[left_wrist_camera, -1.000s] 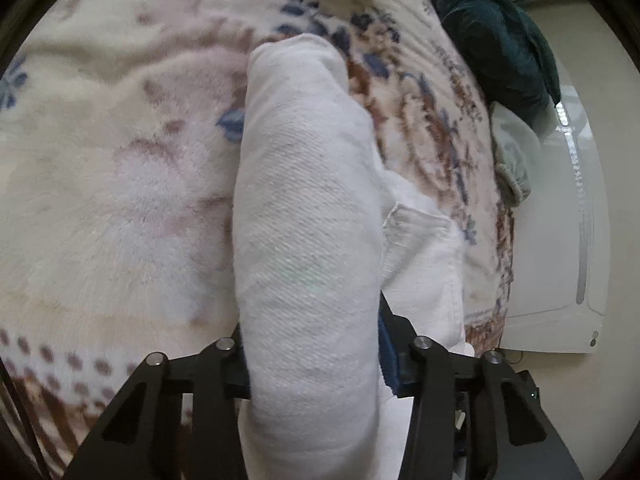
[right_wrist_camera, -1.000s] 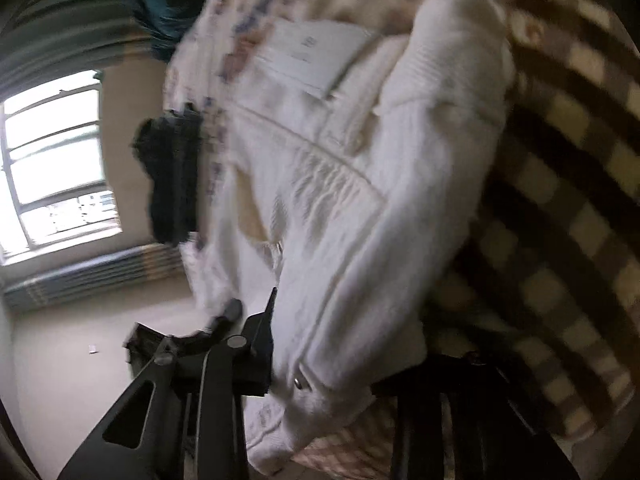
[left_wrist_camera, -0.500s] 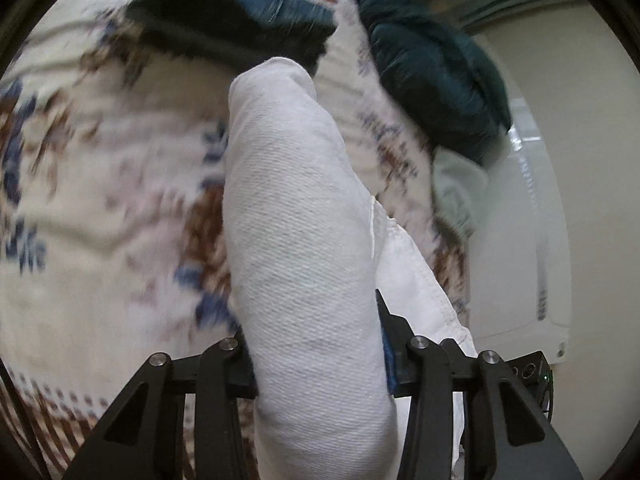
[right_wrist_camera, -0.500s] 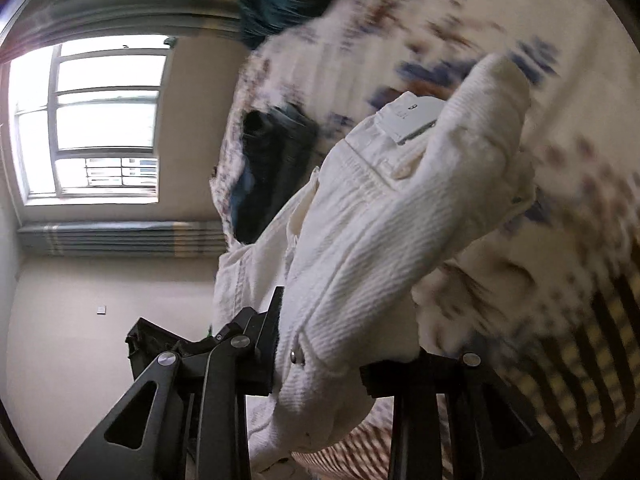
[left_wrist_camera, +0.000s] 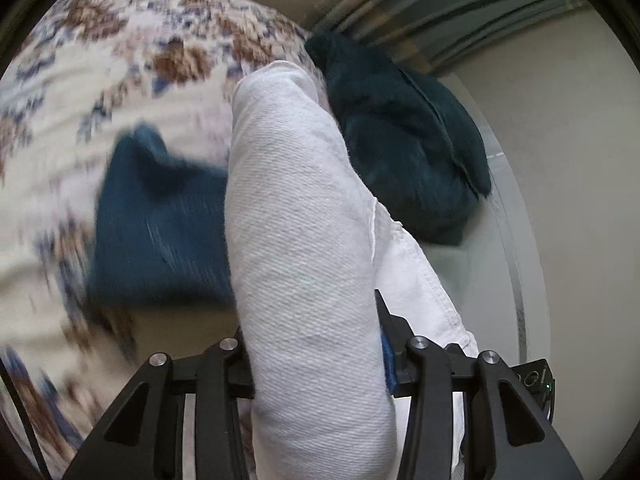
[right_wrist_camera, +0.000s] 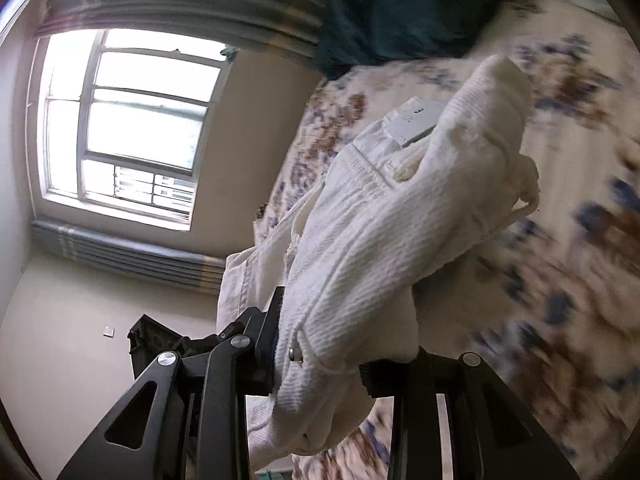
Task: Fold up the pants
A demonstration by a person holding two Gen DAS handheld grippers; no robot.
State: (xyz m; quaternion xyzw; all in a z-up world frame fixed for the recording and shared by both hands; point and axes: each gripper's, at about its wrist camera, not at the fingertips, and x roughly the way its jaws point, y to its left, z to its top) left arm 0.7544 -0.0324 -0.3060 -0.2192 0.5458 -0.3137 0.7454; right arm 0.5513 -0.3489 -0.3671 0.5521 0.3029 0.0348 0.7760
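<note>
Left wrist view, white pants (left_wrist_camera: 304,240) clamped in both grippers' jaws, floral blanket (left_wrist_camera: 100,92) beneath

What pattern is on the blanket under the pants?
The blanket is cream with brown and blue floral motifs, clearest in the left wrist view.

In my left tongs (left_wrist_camera: 316,356) a bunched fold of the pants (left_wrist_camera: 304,240) sits between the two fingers and runs forward above the bed (left_wrist_camera: 80,80); a folded garment (left_wrist_camera: 160,220) lies on the bed just left of that fold, and a pillow (left_wrist_camera: 404,152) lies behind it to the right. My right tongs (right_wrist_camera: 320,364) grip the waistband end of the pants (right_wrist_camera: 384,220), which also reaches forward over the bed (right_wrist_camera: 560,280). The pillow (right_wrist_camera: 400,8) lies at the bed's far end, with the window (right_wrist_camera: 132,120) off to the left.
</note>
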